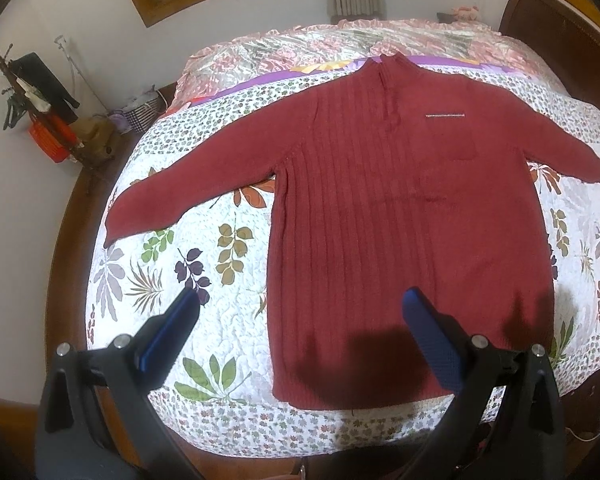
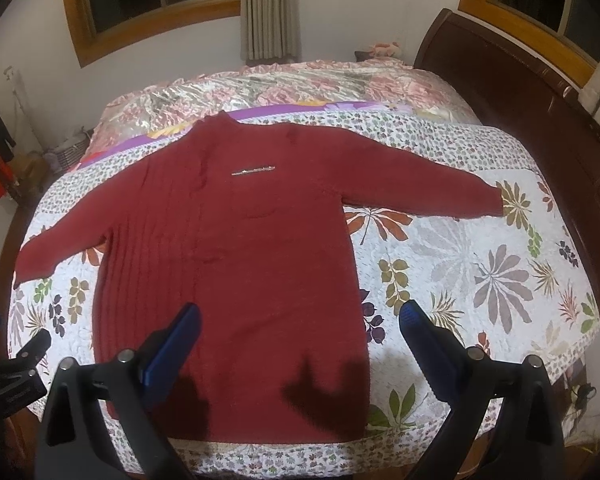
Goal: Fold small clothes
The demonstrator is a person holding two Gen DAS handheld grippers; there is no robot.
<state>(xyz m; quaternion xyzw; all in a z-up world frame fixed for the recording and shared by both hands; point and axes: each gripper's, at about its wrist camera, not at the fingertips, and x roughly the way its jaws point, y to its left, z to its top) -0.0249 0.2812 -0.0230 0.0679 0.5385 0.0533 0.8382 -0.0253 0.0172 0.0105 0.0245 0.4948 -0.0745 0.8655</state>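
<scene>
both grippers, the left gripper [image 1: 300, 300] and the right gripper [image 2: 300, 314], hang above the near hem with fingers spread wide, holding nothing. one red sweater [image 1: 400, 200] lies flat on the flowered quilt [image 1: 220, 320], sleeves stretched out.

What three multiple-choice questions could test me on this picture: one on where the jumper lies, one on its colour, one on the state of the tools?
1. Where does the sweater lie?
A. hung on the window
B. spread on the quilt of the bed
C. on the floor

2. What colour is it?
A. dark red
B. blue
C. white

3. How is the left hand-held gripper?
A. shut on a sleeve
B. shut on the hem
C. open, holding nothing

Answers:
1 B: it lies flat on the leaf-patterned quilt, both sleeves stretched out.
2 A: the whole knit is dark red, with one thin pale strip on the chest.
3 C: its blue fingers stand wide apart with nothing between them; the right hand-held gripper is open too.
</scene>
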